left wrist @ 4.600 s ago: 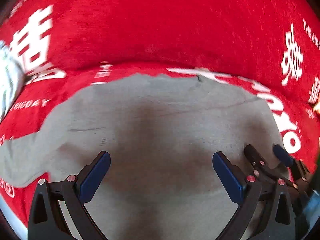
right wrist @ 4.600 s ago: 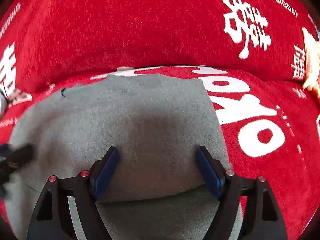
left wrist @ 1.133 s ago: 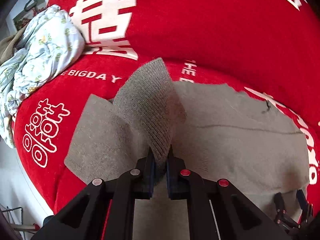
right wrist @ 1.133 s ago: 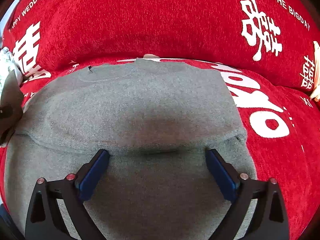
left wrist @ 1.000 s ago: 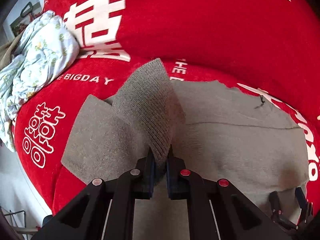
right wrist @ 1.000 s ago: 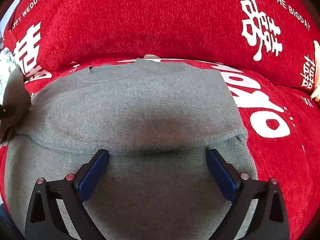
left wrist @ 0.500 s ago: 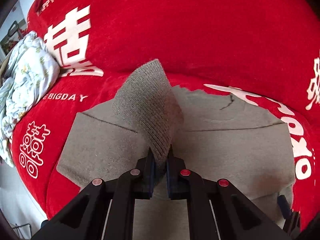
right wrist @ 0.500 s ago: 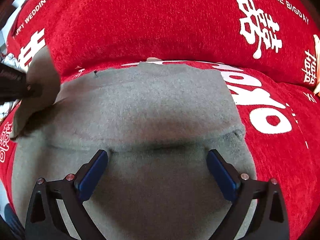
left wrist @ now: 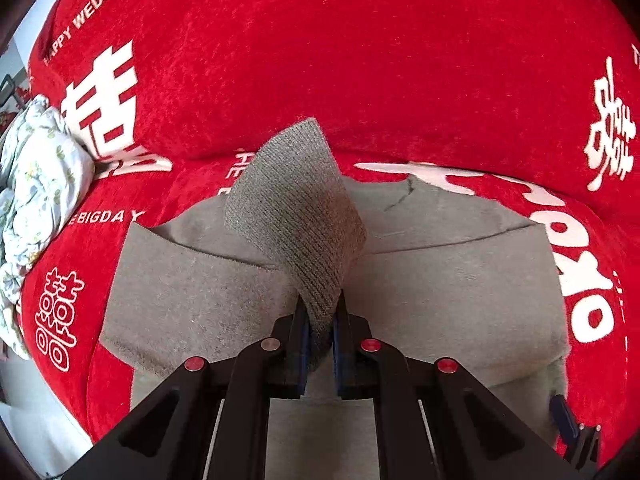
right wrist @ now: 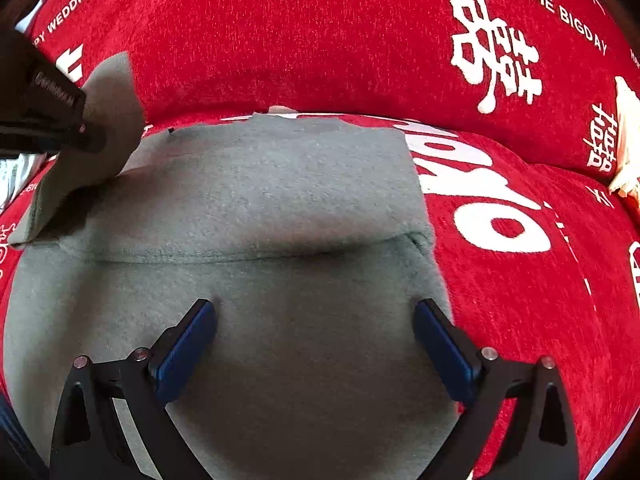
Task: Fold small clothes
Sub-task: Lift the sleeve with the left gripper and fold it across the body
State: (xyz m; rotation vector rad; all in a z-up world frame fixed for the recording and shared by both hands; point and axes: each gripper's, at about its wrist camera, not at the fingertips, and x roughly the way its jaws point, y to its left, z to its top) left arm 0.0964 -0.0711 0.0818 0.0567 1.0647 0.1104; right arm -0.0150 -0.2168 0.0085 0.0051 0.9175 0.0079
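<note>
A grey knit sweater lies flat on a red sofa cover with white print. My left gripper is shut on the ribbed cuff of the sweater's left sleeve and holds it lifted over the sweater's body. In the right wrist view the sweater fills the middle, its right sleeve folded across it. My right gripper is open and empty, low over the sweater's lower part. The left gripper with the sleeve shows at the upper left of that view.
A crumpled pale floral cloth lies at the sofa's left end. The sofa's back cushion rises behind the sweater. A cream object sits at the far right. The sofa's front edge and floor show at the lower left.
My left gripper has carried the sleeve cuff to the right, over the sweater's body, and the sleeve now folds across it. My right gripper has stayed open and nearly still.
</note>
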